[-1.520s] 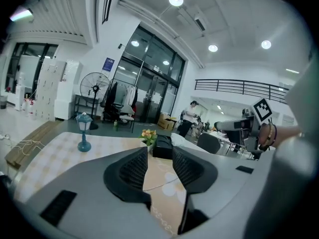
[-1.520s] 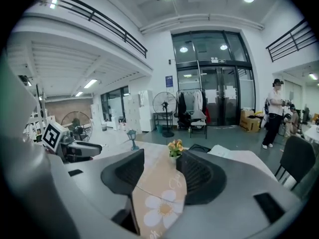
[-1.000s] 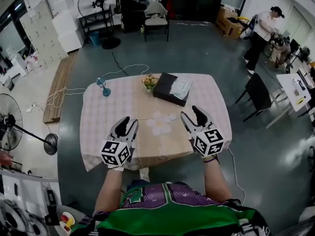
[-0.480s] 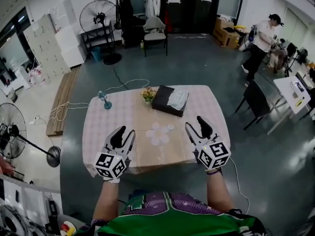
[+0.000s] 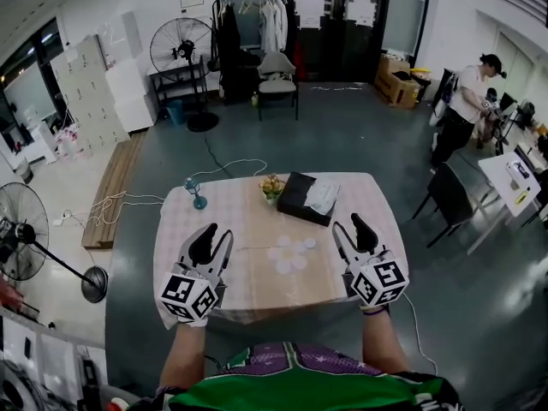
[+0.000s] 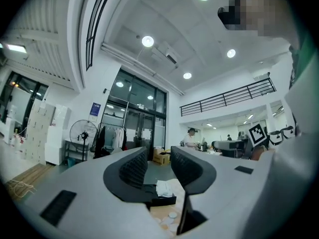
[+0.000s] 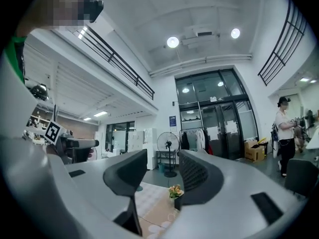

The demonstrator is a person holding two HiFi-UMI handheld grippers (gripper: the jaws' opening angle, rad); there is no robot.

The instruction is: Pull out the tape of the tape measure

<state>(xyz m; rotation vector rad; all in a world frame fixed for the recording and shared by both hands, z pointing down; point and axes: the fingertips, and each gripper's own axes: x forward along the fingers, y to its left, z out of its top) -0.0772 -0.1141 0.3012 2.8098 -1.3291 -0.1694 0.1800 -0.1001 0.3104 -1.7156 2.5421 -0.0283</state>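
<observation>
Two grippers are held level over the near half of the table [image 5: 240,208], one in each hand.

- The left gripper [image 5: 217,231] [image 6: 158,156] has its jaws apart by a narrow gap, with nothing between them. Its own view looks through the gap at the black tissue box [image 6: 160,200] [image 5: 300,199].
- The right gripper [image 5: 349,224] [image 7: 162,161] has its jaws apart by a wider gap, and they have just been closing. Nothing is between them. The flowers [image 7: 175,191] [image 5: 272,184] show past them.
- On the table, the tissue box sits at the far side with the flowers just beside it on the left. A small blue object [image 5: 197,193] stands near the far left corner. White round discs [image 5: 289,253] cluster mid-table, between the two grippers.
- The tape measure cannot be picked out in any view.
- Neither gripper touches anything on the table.
- In the background, a person [image 5: 467,110] stands at the far right and a floor fan [image 5: 181,45] is far behind the table.
</observation>
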